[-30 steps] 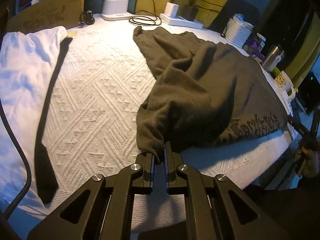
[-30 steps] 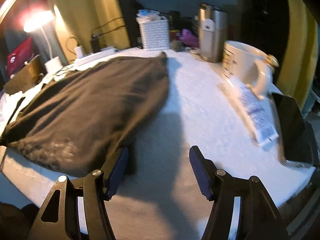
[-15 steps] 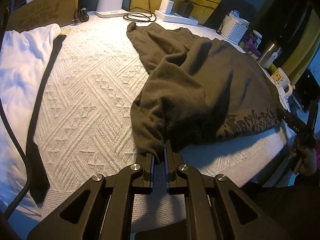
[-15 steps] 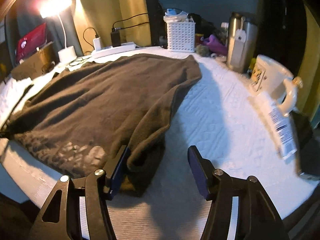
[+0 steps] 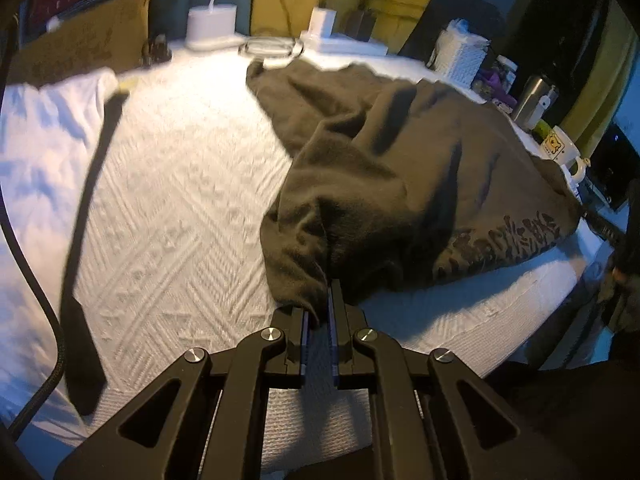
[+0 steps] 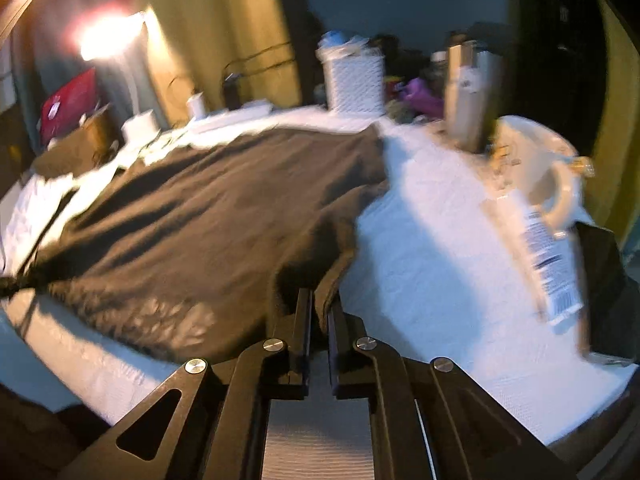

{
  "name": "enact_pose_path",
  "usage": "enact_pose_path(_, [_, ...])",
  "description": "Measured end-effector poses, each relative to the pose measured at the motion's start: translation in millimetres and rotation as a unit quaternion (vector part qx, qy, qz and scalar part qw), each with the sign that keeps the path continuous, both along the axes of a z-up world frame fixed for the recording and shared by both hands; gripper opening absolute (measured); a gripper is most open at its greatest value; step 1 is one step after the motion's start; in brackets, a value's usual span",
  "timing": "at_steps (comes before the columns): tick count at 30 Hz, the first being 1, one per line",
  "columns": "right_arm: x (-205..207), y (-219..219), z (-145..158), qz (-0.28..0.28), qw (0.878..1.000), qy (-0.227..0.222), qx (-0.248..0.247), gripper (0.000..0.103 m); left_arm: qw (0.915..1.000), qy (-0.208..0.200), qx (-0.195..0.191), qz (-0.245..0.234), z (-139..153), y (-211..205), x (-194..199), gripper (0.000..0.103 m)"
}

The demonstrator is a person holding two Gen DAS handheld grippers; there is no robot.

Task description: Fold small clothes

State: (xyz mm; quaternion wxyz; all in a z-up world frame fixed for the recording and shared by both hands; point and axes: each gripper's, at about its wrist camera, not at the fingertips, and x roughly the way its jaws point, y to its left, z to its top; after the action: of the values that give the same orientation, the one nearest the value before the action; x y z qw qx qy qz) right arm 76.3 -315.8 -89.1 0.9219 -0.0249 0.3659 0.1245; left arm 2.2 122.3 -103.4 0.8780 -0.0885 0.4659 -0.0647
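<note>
While the left gripper pinches the brown garment's near left corner, the right gripper clamps its near right edge.

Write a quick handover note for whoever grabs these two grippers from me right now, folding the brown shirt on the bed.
Left hand-held gripper: shut on the near left corner of the brown shirt.
Right hand-held gripper: shut on the shirt's near right edge.
The shirt lies spread and rumpled on the white bedspread, printed side near the front edge. A mug and steel tumbler stand close on the right.
Done: both corners gripped. Left: every fold.
</note>
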Motion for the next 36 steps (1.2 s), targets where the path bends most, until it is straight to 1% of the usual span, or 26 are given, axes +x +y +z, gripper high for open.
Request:
enact_pose_path(1, [1,-6,7,-0.007,1.000,-0.008,-0.001,0.006,0.9999,-0.012,-0.010,-0.003,7,-1,-2,0.006])
enact_pose_path(3, [3,-14,16,-0.022,0.999,-0.021,-0.025,0.006,0.9989,-0.035,-0.031,0.000,24,0,-4,0.005])
enact_pose_path(5, [5,-21,19,-0.029,0.999,-0.022,-0.039,0.005,0.9982,-0.051,-0.031,0.009,38,-1,-6,0.005])
enact_pose_path(6, [6,-26,19,-0.034,0.998,-0.023,-0.043,0.005,0.9982,-0.052,-0.027,0.011,41,-2,-7,0.005])
enact_pose_path(8, [9,-34,11,-0.048,0.997,-0.014,-0.066,0.005,0.9992,-0.036,-0.012,0.016,34,-2,-6,0.005])
enact_pose_path(9, [8,-37,5,-0.055,0.995,-0.011,-0.076,0.005,0.9995,-0.020,-0.008,0.021,27,-1,-4,0.005])
enact_pose_path(11, [8,-46,-12,-0.061,0.995,0.013,-0.072,0.005,0.9993,0.013,-0.011,0.034,8,2,-6,0.005])
enact_pose_path(13, [3,-51,-21,-0.065,0.996,0.024,-0.061,0.005,0.9988,0.030,-0.009,0.038,-3,1,-10,0.005])
enact_pose_path(16, [-4,-55,-16,-0.066,0.996,0.021,-0.056,0.005,0.9983,0.042,-0.006,0.040,-5,1,-15,0.005])
enact_pose_path(19, [-3,-56,-22,-0.059,0.996,0.027,-0.065,0.005,0.9977,0.053,-0.010,0.042,-7,2,-18,0.006])
enact_pose_path(22, [-6,-57,-22,-0.062,0.995,0.024,-0.073,0.006,0.9967,0.066,-0.018,0.044,-10,4,-21,0.010])
enact_pose_path(23, [-5,-56,-22,-0.064,0.995,0.025,-0.074,0.007,0.9963,0.069,-0.023,0.045,-9,6,-21,0.011])
enact_pose_path(24, [-5,-57,-21,-0.069,0.994,0.025,-0.079,0.015,0.9960,0.072,-0.029,0.046,-7,9,-23,0.012])
enact_pose_path(25, [-5,-57,-21,-0.077,0.992,0.023,-0.092,0.027,0.9955,0.076,-0.030,0.047,-7,15,-24,0.013])
enact_pose_path(27, [-6,-61,-20,-0.086,0.991,0.026,-0.098,0.040,0.9942,0.082,-0.008,0.068,-5,29,-27,0.013])
enact_pose_path(28, [-6,-64,-19,-0.090,0.991,0.028,-0.094,0.041,0.9934,0.081,0.000,0.082,-2,38,-27,0.013])
enact_pose_path(31, [-9,-67,-14,-0.095,0.990,0.025,-0.104,0.041,0.9924,0.063,0.001,0.106,9,55,-27,0.013])
enact_pose_path(32, [-10,-68,-11,-0.097,0.990,0.022,-0.103,0.041,0.9929,0.052,0.003,0.107,14,56,-23,0.015])
enact_pose_path(33, [-10,-69,-7,-0.098,0.990,0.019,-0.099,0.041,0.9936,0.042,0.004,0.104,18,57,-20,0.027])
enact_pose_path(34, [-9,-69,-3,-0.099,0.990,0.014,-0.096,0.041,0.9947,0.029,0.004,0.098,24,54,-12,0.036])
enact_pose_path(35, [-8,-67,0,-0.098,0.990,0.011,-0.096,0.041,0.9954,0.017,0.004,0.094,28,51,-5,0.053])
enact_pose_path(36, [-7,-65,3,-0.096,0.991,0.008,-0.096,0.041,0.9958,0.009,0.003,0.091,30,49,1,0.055])
